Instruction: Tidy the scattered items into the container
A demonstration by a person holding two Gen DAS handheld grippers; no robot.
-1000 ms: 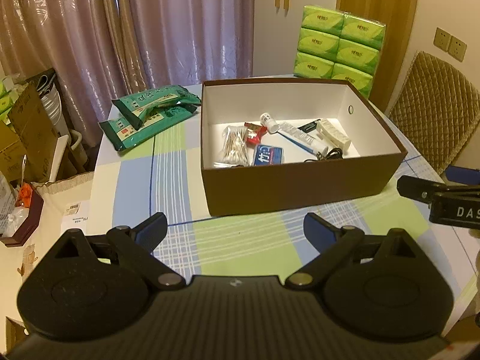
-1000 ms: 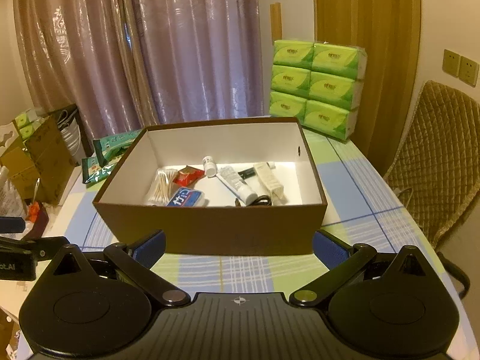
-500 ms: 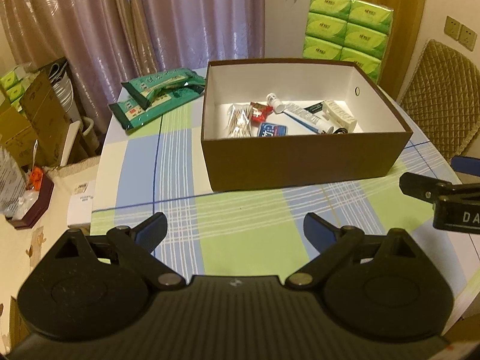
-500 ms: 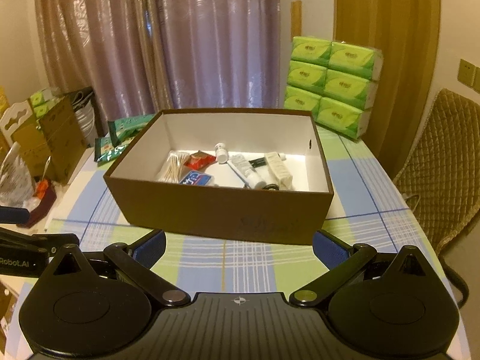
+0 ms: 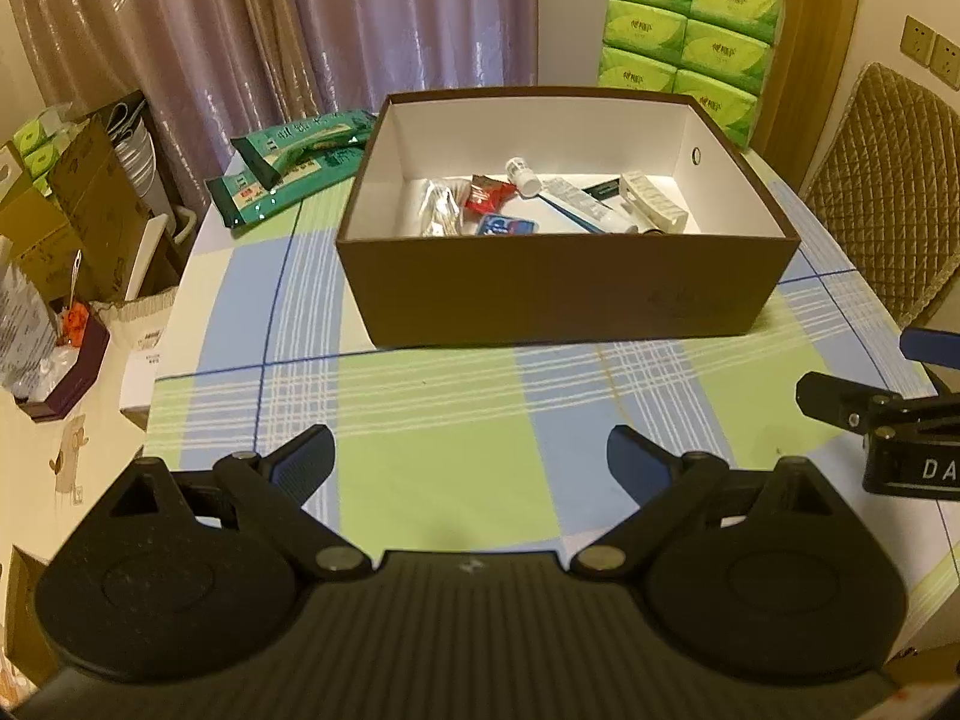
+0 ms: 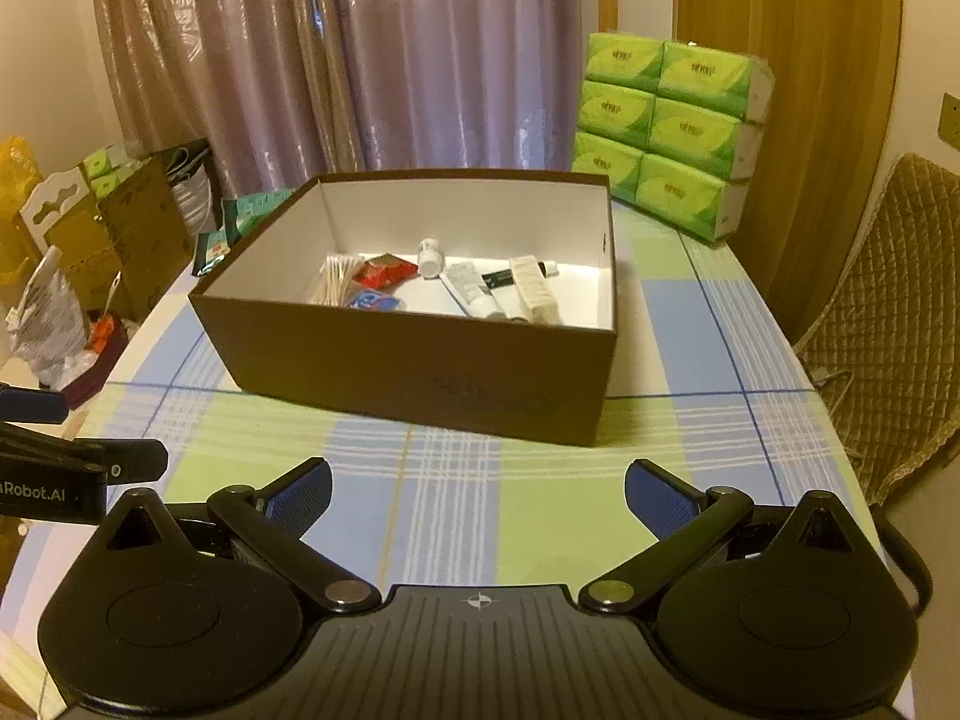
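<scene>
Broadly, the desk (image 5: 420,462) with its checked cloth carries the brown container (image 5: 564,294) near its middle; a stack of green tissue packs (image 6: 672,132) stands behind the container, teal packets (image 5: 288,162) lie beside its left wall; inside lie a cotton swab bag (image 6: 336,282), a white tube (image 6: 474,294), a red sachet (image 6: 387,270) and a small white bottle (image 6: 430,257); the left gripper (image 5: 471,462) and the right gripper (image 6: 478,489) hover over bare cloth, fingers spread apart and grasping nothing.
</scene>
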